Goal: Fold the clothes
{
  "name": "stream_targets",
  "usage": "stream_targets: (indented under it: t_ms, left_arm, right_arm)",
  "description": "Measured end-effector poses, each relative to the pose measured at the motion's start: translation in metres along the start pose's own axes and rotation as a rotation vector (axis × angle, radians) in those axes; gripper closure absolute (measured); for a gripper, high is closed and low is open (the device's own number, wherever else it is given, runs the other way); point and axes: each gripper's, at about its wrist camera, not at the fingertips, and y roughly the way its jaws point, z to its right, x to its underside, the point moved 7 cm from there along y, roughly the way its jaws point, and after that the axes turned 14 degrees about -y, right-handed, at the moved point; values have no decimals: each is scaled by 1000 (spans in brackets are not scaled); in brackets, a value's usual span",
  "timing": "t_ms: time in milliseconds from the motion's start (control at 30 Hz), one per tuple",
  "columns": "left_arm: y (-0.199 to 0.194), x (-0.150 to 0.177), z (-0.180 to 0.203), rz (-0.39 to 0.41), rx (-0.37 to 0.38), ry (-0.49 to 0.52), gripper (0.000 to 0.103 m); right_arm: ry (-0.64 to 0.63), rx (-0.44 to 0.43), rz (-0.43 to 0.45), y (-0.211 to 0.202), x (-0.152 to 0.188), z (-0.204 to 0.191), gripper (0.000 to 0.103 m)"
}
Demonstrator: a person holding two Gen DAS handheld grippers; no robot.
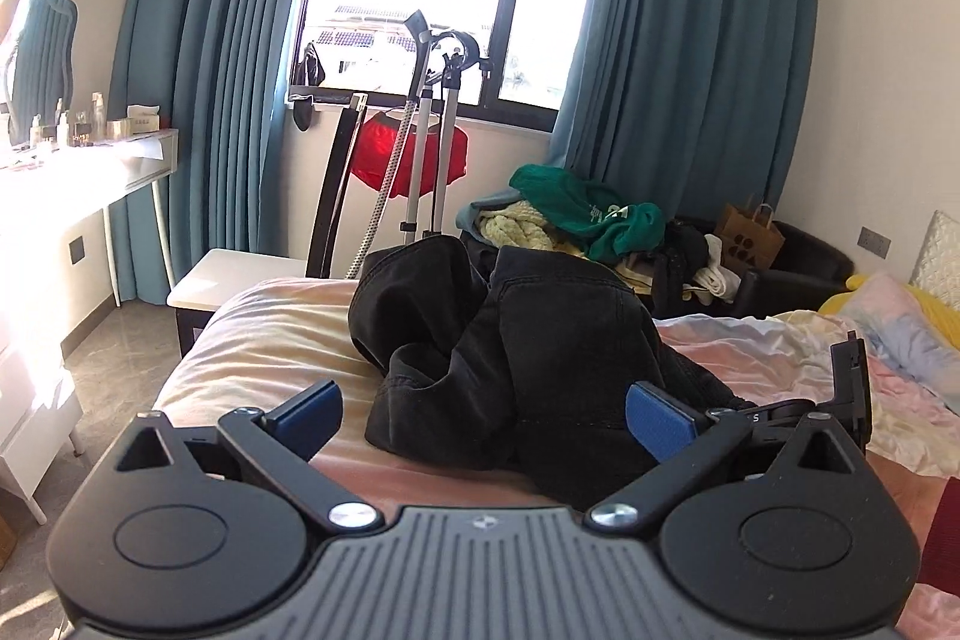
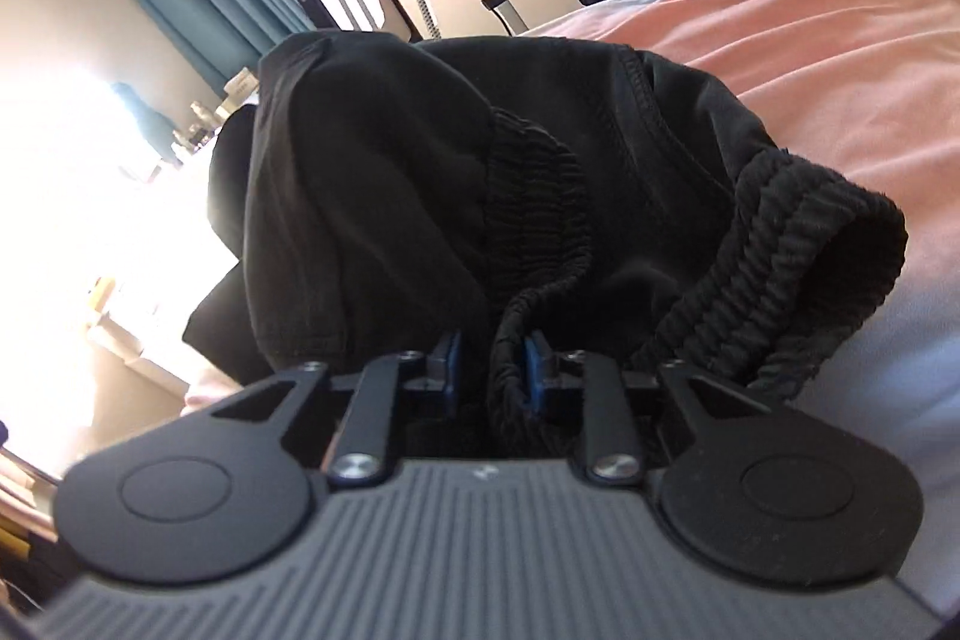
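Note:
A crumpled black garment lies heaped on the bed's pastel sheet. My left gripper is open just in front of it, blue pads wide apart, the near hem lying between them untouched. In the right wrist view the same garment fills the middle, its ribbed elastic waistband curling to the right. My right gripper is shut on a bunched fold of that waistband, which sits pinched between the blue pads.
Behind the bed a pile of green and yellow clothes lies on a dark seat, with a paper bag beside it. A steamer stand, a dark chair and a white dressing table stand left. A dark red sleeve shows at right.

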Motion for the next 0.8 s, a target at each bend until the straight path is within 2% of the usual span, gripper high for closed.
stream_targets:
  t_ms: [100, 233, 300, 333, 433, 533, 700, 800]
  left_arm:
    - [-36, 22, 26, 42, 5, 7, 1]
    - [-93, 49, 77, 66, -24, 36, 1]
    - [-126, 63, 106, 70, -55, 72, 1]
    - [-136, 68, 117, 62, -76, 87, 1]
    - [-155, 76, 155, 20, -112, 87, 1]
    - [-149, 78, 192, 0, -207, 107, 1]
    - [-107, 76, 248, -36, -314, 135, 1]
    - [-81, 82, 275, -53, -270, 111, 1]
  right_arm:
    - [-52, 54, 28, -24, 17, -14, 87]
    - [-55, 214, 56, -75, 35, -28, 85]
    - [-34, 188, 80, -114, 46, -46, 85]
    - [-24, 163, 90, -135, 51, -48, 85]
    - [-56, 167, 83, -193, 58, -61, 85]
    - [-113, 208, 45, -248, 54, -72, 85]
    - [-174, 273, 25, -311, 32, -79, 84]
    - [-168, 304, 78, -334, 29, -70, 84]
